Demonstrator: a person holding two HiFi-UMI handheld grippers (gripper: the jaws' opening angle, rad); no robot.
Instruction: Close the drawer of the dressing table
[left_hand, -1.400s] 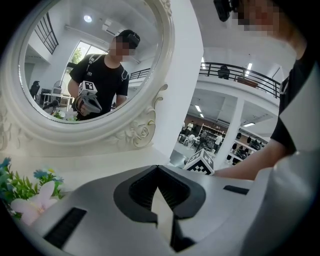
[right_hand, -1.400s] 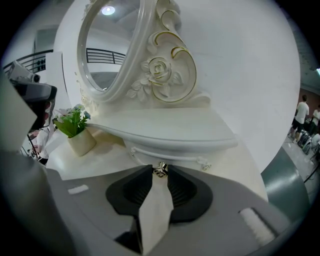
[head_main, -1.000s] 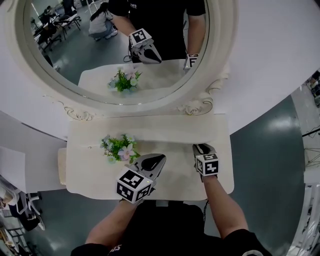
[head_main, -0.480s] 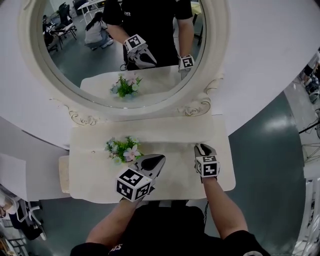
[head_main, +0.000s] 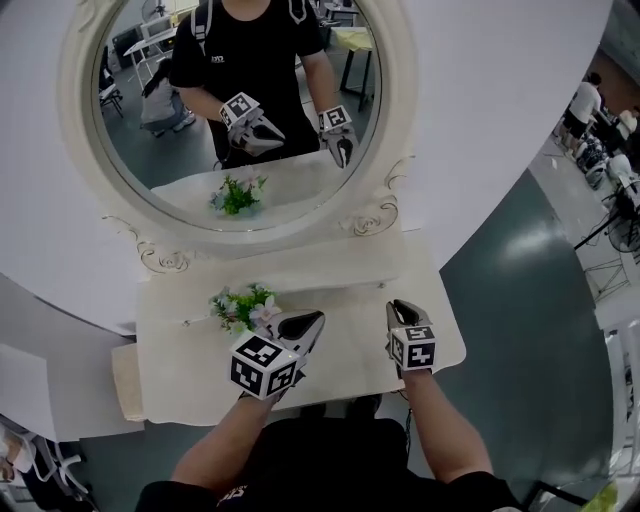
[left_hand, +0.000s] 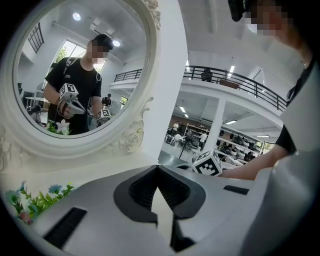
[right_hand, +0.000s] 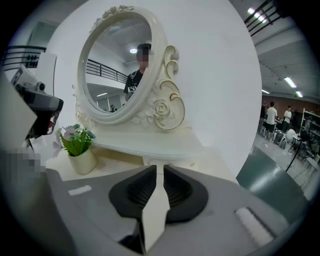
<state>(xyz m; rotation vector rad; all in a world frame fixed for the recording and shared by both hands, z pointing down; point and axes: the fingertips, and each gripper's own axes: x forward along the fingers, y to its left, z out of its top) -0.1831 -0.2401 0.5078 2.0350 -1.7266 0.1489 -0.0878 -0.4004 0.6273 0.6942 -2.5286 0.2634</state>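
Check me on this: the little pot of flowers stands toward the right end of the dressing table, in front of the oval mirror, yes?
Wrong end. The pot of flowers stands toward the left end of the dressing table, in front of the oval mirror. The head view shows it.

A big indoor work hall is being shown, being marked out by a railed mezzanine (left_hand: 240, 80), ceiling strip lights (right_hand: 290, 81), a grey floor (head_main: 520, 270) and people (head_main: 585, 100) at distant desks.

The drawer is hidden under the front edge of the desk (head_main: 180, 370). Above the desk, the mirror's (head_main: 235, 120) top is cut off. Flowers (head_main: 240, 303) on the desk hide their pot.
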